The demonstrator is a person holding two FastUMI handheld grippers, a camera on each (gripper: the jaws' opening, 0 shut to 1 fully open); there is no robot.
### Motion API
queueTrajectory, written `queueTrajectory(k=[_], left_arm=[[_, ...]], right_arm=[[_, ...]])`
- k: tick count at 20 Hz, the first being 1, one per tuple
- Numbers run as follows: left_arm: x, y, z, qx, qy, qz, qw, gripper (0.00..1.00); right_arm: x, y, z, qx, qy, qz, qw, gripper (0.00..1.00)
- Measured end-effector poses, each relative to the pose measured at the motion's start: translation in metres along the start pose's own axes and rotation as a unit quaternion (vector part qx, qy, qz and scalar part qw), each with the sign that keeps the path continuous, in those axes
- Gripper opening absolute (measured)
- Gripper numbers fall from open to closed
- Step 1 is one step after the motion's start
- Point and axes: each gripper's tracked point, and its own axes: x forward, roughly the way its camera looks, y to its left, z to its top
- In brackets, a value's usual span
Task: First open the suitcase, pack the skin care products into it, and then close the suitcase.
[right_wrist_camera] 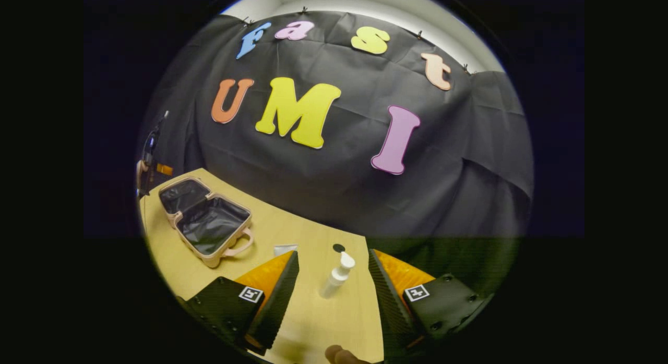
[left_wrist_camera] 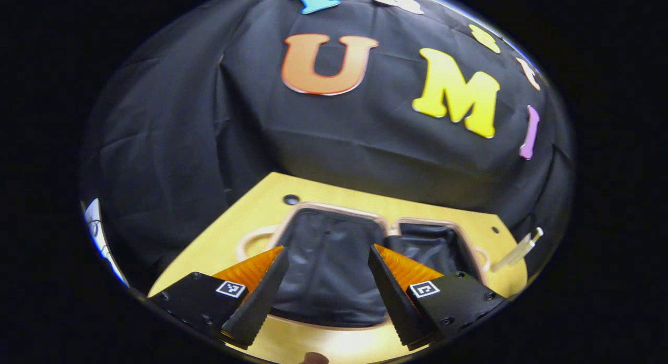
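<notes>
The left gripper (left_wrist_camera: 327, 273) is hovering with its jaws standing wide apart and gripping nothing, pointing straight at the suitcase (left_wrist_camera: 334, 265), which is lying open on the pale wooden worktop (left_wrist_camera: 245, 218). Between the jaws its dark lining is showing, with the second half lying open just to the right and a looped handle curving off the near left side. Past the case's right end, a slim pale tube (left_wrist_camera: 519, 249) is lying near the worktop's edge.

The right gripper (right_wrist_camera: 333, 280) is also holding its jaws apart, empty, and between them a white pump bottle (right_wrist_camera: 336, 276) is standing upright on the worktop (right_wrist_camera: 292, 233), touching neither jaw. Just left of it a small pale packet (right_wrist_camera: 285, 249) is lying flat. Farther left the open suitcase (right_wrist_camera: 206, 220) is sitting well apart from the bottle, both halves spread.
</notes>
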Motion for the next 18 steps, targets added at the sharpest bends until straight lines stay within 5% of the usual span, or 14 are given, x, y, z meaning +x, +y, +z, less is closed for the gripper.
queueTrajectory(k=[6, 11, 18], left_arm=[[-0.006, -0.187, -0.033, 0.039, 0.024, -0.111, 0.993, 0.98], [0.004, -0.326, -0.072, 0.090, 0.066, -0.208, 0.972, 0.98], [0.049, -0.435, -0.146, 0.135, 0.128, -0.274, 0.944, 0.98]], right_arm=[[0.021, -0.037, -0.038, 0.035, 0.023, 0.030, 0.999, 0.80], [0.030, -0.077, -0.067, 0.040, 0.042, 0.034, 0.998, 0.80], [0.032, -0.122, -0.116, 0.020, 0.072, 0.036, 0.997, 0.80]])
